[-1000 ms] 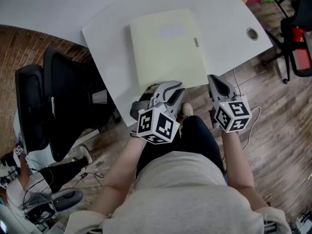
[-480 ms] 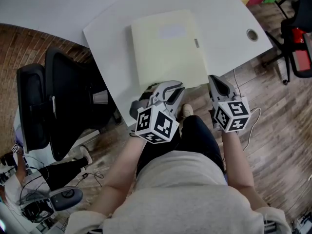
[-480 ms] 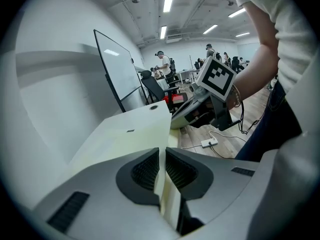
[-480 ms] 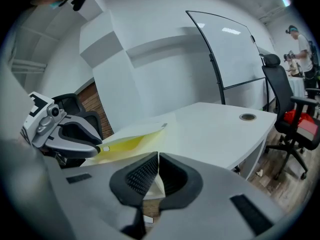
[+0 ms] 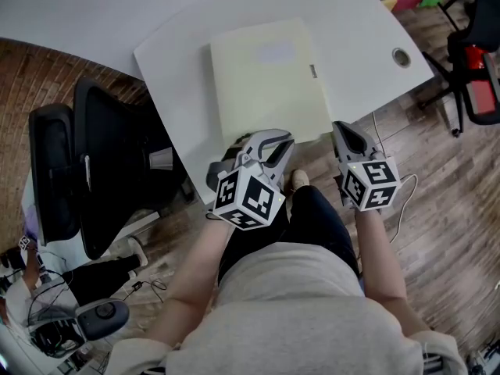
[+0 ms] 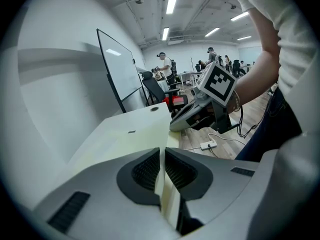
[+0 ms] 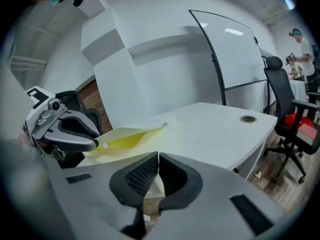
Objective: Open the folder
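My left gripper [image 5: 275, 139] has just been closing and pinches the near edge of the pale yellow folder [image 5: 269, 80], which lies at the near edge of the white desk [image 5: 363, 30]. The right gripper [image 5: 342, 130] is clenched on nothing, just off the folder's near right corner.

Procedure: grip the top cover only, raise it slowly, and swing it over the spine.

I cannot tell whether both covers are pinched, because the gripper body hides the contact in the head view.

text: none legible | folder label [image 5: 275, 51]: too faint to read
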The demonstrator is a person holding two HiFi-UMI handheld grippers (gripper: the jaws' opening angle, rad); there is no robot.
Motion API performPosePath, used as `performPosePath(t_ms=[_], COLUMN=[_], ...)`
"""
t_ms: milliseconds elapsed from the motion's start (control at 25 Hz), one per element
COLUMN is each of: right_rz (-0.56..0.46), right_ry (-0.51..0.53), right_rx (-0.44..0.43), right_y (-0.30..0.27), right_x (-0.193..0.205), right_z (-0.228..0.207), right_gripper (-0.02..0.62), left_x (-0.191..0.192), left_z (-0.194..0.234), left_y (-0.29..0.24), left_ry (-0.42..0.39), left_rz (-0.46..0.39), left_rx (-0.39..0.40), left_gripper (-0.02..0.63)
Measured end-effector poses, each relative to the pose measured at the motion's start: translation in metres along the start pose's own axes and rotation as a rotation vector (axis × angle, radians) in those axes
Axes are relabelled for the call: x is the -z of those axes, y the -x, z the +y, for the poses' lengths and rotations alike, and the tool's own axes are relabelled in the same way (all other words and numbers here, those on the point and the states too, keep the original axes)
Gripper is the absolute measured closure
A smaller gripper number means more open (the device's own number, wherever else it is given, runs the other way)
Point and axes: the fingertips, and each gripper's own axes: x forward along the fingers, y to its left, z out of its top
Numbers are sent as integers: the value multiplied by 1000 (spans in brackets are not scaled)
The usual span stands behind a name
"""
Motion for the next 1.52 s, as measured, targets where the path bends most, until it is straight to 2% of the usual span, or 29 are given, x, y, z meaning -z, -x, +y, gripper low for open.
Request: performPosePath(t_ms=[160, 360, 640, 840, 1400, 1520], right_rz=[2, 2, 25, 31, 81, 86], right_ry=[-7, -2, -27, 15, 138, 157], right_rx=[-7, 7, -2, 2, -183, -222], right_y=[0, 0, -1, 1, -12, -16], right_x=[0, -1, -1, -10, -14, -12], right_z=[-1, -4, -3, 2, 43, 53], right_gripper=[572, 572, 572, 572, 572, 572], left_x=[-5, -16, -9, -14, -21, -22], left_z=[2, 12, 8, 10, 13, 13], left_y=[4, 13, 20, 28, 45, 51], left_ry=[-11, 40, 23, 47, 169, 164], left_rz=[-15, -67, -59, -87, -127, -121], left_rx=[-23, -35, -49, -78, -216, -251], left_gripper=[561, 561, 560, 560, 560, 560])
